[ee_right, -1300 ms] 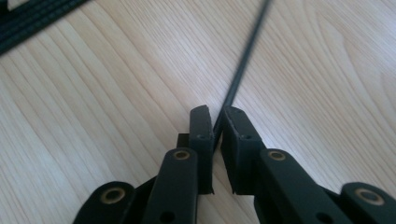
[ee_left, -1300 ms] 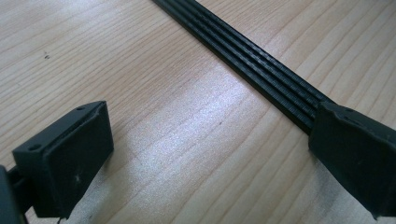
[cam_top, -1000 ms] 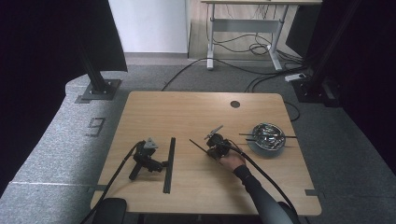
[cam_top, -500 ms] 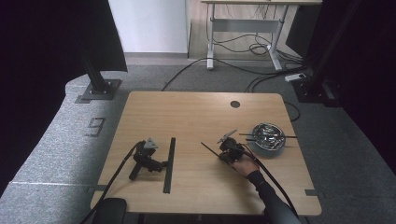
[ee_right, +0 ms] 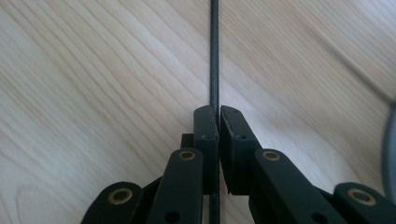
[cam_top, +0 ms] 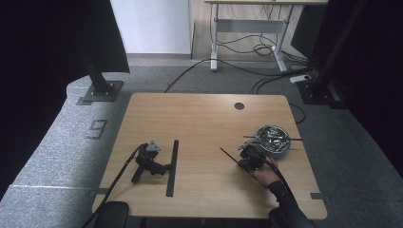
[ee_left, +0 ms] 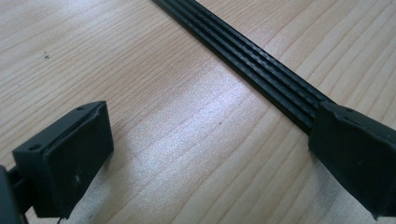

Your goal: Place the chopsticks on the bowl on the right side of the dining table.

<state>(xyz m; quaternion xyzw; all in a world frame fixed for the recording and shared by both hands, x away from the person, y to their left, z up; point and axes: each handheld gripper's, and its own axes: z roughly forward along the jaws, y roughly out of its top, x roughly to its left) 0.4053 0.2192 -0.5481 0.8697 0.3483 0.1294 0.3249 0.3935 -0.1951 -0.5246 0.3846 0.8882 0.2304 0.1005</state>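
On the near right of the wooden table [cam_top: 199,118], a person's hand [cam_top: 266,175] in a dark sleeve reaches in from the near edge and holds the right gripper [cam_top: 248,159]. Its jaws are pressed together on a thin black rod [cam_top: 229,157], which sticks out from the gripper toward the left and slightly farther across the table. In the right gripper view the right gripper [ee_right: 219,122] has its two pads nearly touching, and the thin black rod [ee_right: 214,51] runs straight out between them, above the wood grain.

On the near left the left gripper [cam_top: 164,167] lies on the table with no hand on it, its cable trailing toward the near edge. Its jaws stand wide apart with nothing between them. Just beside it, on its right, lies a long flat black strip [cam_top: 172,167], running from near to far. In the left gripper view the left gripper [ee_left: 205,154] has bare wood between its spread pads, and the ribbed black strip [ee_left: 243,60] runs diagonally away, its near end passing behind the right-hand pad; whether the two touch cannot be told.

Farther on the right, just beyond the right gripper, sits a round metal bowl [cam_top: 260,134]. More thin dark rods [cam_top: 294,138] lie across it and stick out past its rim on both sides.

Near the far edge, right of the middle, there is a small round cable hole [cam_top: 239,106].
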